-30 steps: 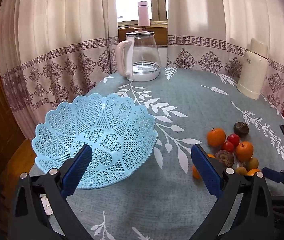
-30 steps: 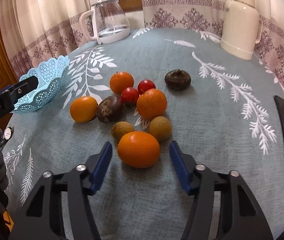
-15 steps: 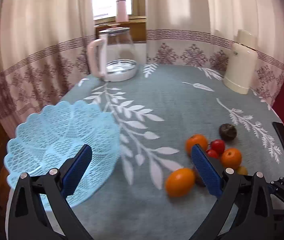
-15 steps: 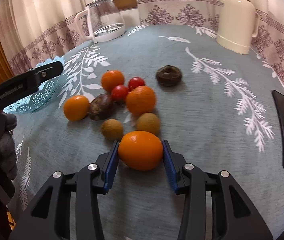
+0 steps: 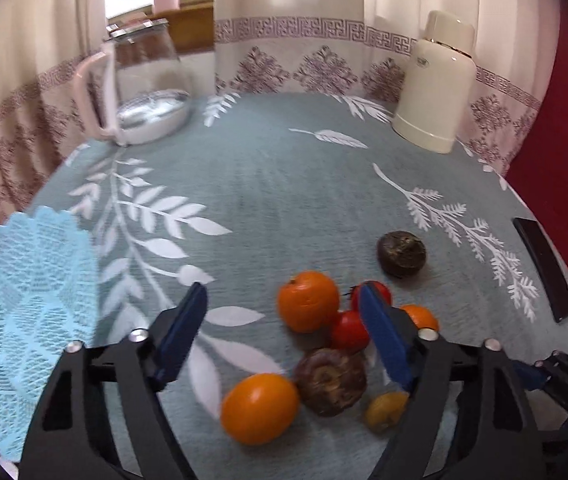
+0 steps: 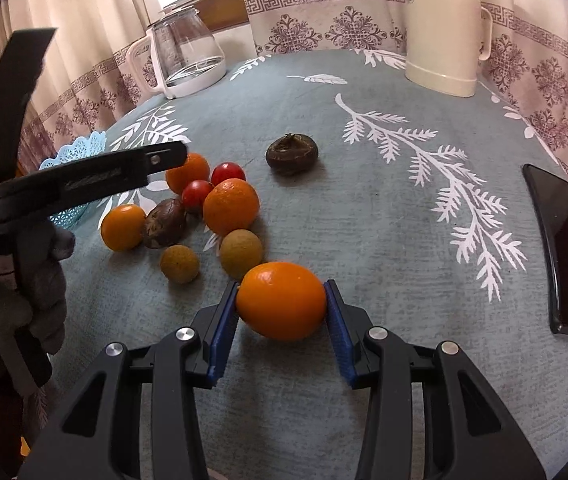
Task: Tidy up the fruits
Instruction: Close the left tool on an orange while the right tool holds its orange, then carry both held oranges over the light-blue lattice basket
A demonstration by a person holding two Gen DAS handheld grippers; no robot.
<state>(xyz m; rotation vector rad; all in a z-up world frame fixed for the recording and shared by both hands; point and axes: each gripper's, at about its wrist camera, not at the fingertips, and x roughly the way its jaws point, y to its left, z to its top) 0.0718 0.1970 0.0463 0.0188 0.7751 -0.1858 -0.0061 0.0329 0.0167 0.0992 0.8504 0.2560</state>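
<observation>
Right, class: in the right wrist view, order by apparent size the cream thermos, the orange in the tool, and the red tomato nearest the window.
1. Cream thermos, largest.
2. Orange, held in the right tool; nearness to the camera enlarges it.
3. Red tomato, smallest.

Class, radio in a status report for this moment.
Right gripper shut on orange. Left gripper open over fruit pile. Basket empty, path clear.
</observation>
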